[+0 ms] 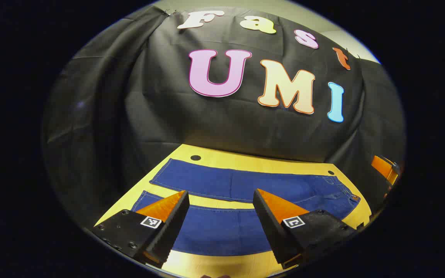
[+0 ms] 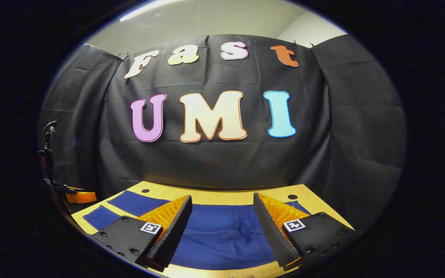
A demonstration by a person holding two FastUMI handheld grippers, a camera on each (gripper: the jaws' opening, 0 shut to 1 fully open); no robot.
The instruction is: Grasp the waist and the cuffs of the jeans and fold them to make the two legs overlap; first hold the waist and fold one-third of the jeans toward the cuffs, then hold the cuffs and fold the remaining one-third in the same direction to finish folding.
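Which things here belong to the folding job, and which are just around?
Job: jeans, spread flat with legs apart; left gripper and right gripper, both open above them.

Around: table, cloth wall.

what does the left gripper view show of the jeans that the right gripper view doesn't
Left gripper view: the jeans at nearly full length, both legs parted by a strip of bare table, and the waist with its pocket stitching at the right.

Right gripper view: the cuff ends at the left and, past them at the table's edge, the left gripper.

Both: blue jeans lying flat on the yellow table, and each view's own fingers apart above the cloth.
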